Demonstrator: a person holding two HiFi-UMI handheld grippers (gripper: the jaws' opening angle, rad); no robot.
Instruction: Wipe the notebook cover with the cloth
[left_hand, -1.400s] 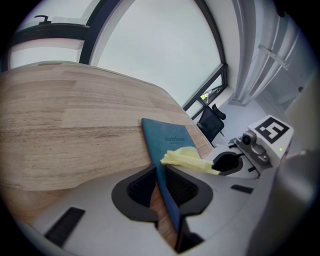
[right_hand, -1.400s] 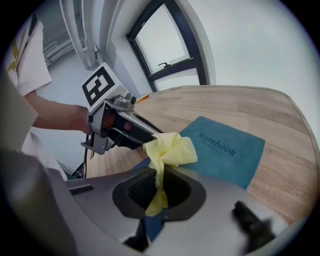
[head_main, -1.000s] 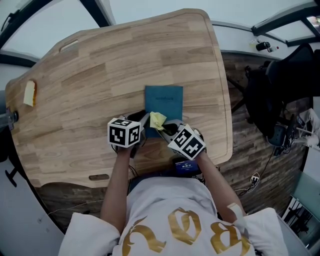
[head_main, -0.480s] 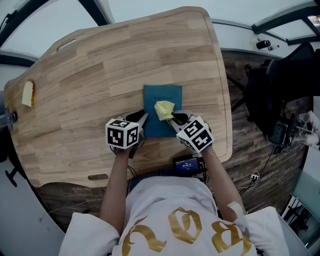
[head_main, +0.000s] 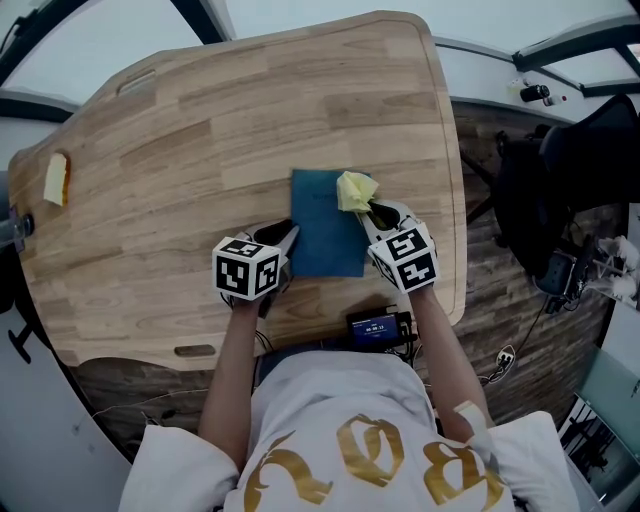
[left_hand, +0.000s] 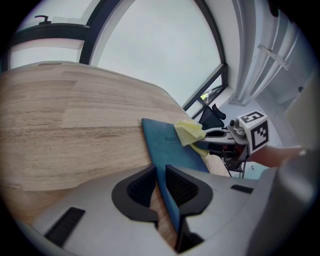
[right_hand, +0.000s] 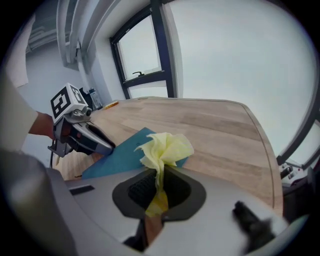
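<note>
A teal notebook (head_main: 325, 225) lies flat on the wooden table (head_main: 200, 150) just ahead of me. My left gripper (head_main: 287, 241) is shut on the notebook's near left edge; in the left gripper view the cover's edge (left_hand: 172, 147) runs between the jaws of that gripper (left_hand: 159, 176). My right gripper (head_main: 370, 213) is shut on a crumpled yellow cloth (head_main: 355, 190), which rests on the cover's far right corner. In the right gripper view the cloth (right_hand: 166, 146) sticks up out of the gripper (right_hand: 159, 177), with the notebook (right_hand: 120, 156) under it and the left gripper (right_hand: 102, 143) beyond.
A small yellow-and-orange item (head_main: 57, 181) lies at the table's far left edge. A black device with a lit screen (head_main: 378, 326) sits at the near edge by my body. The table's right edge (head_main: 458, 200) is close to the right gripper, and dark gear (head_main: 560, 190) stands beyond it.
The right gripper has carried the cloth across the cover, from the near left part to the far right corner. The left gripper and the notebook have stayed put.
</note>
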